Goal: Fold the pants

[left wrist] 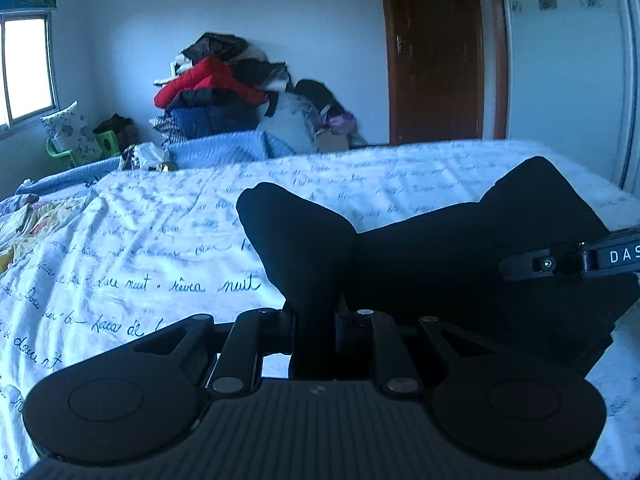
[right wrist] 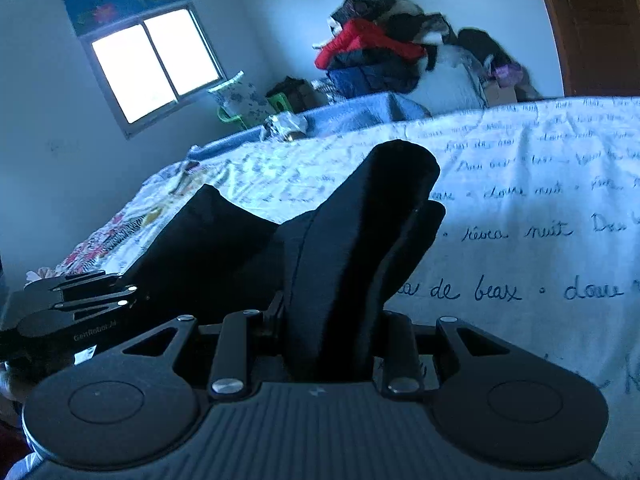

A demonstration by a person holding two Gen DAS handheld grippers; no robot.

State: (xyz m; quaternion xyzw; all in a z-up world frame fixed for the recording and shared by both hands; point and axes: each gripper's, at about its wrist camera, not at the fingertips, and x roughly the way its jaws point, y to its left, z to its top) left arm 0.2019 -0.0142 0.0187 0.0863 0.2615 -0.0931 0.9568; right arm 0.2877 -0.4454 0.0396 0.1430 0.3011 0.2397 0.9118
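Black pants (left wrist: 460,248) bunch between both your tongs, lifted over the bed: your left tongs (left wrist: 316,316) pinch one gathered end, your right tongs (right wrist: 332,320) pinch the other. Beyond lies the white bedsheet (left wrist: 160,248) with handwritten script, then a clothes pile (left wrist: 224,88) against the wall, a window (right wrist: 156,64) and a wooden door (left wrist: 436,52).

We are looking through a dim, blue-tinted room where daylight is pouring in from the window (right wrist: 154,66), which is blowing out to pure white with no detail. The black pants (left wrist: 460,256) are sinking into near-featureless shadow, while the clothes pile (right wrist: 384,48) against the wall is smearing with blur. Fisheye distortion is bending the door (left wrist: 436,48) and the bedsheet (right wrist: 540,208) at the edges.
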